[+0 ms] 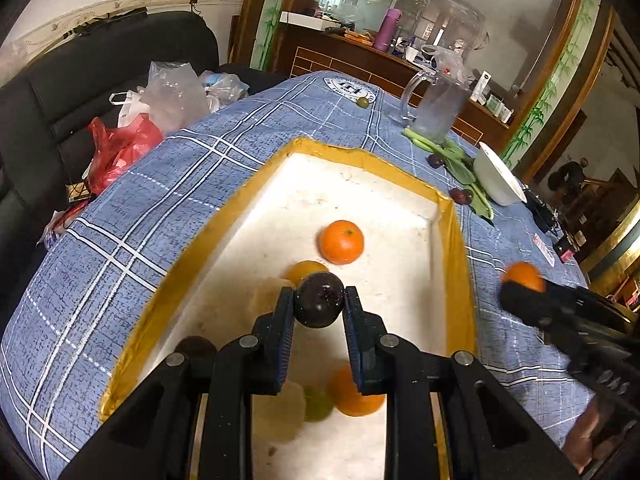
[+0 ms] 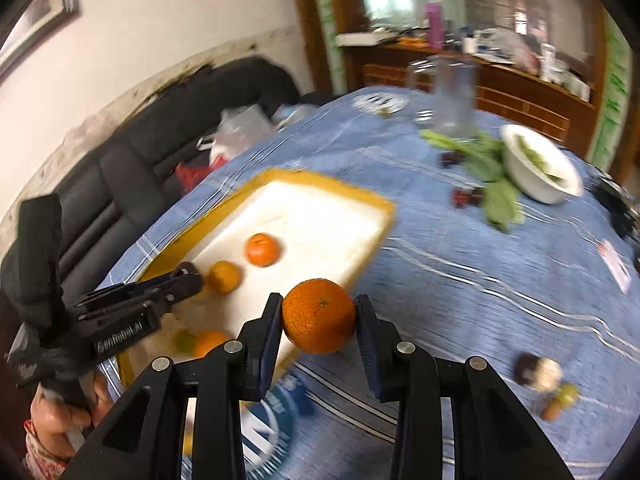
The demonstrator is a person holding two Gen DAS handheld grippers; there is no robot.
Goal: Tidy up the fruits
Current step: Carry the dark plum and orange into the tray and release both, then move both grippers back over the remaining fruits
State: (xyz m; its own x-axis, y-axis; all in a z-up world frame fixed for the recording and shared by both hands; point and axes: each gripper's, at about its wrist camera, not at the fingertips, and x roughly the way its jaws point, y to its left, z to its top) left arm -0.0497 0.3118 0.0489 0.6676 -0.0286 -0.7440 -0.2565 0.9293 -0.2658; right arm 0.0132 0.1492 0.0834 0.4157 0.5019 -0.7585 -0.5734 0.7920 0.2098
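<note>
My left gripper (image 1: 319, 300) is shut on a dark purple round fruit (image 1: 319, 299), held over the white foam box (image 1: 456, 248) with yellow-taped rim. Inside the box lie an orange (image 1: 341, 241), a yellow fruit (image 1: 306, 271), another orange (image 1: 354, 398) and a green fruit (image 1: 318, 403). My right gripper (image 2: 319, 316) is shut on an orange (image 2: 319, 315), just outside the box's near right corner (image 2: 376, 236). It shows in the left wrist view at the right, as the right gripper (image 1: 524, 286) with the orange (image 1: 523, 275). The left gripper (image 2: 182, 280) appears over the box.
A blue plaid cloth (image 1: 200, 176) covers the table. At the far side stand a glass pitcher (image 1: 438, 108), leafy greens (image 1: 460, 160), a white bowl (image 1: 500, 178) and dark plums (image 1: 461, 196). Small loose fruits (image 2: 544, 380) lie near right. Plastic bags (image 1: 140, 120) sit on a black sofa.
</note>
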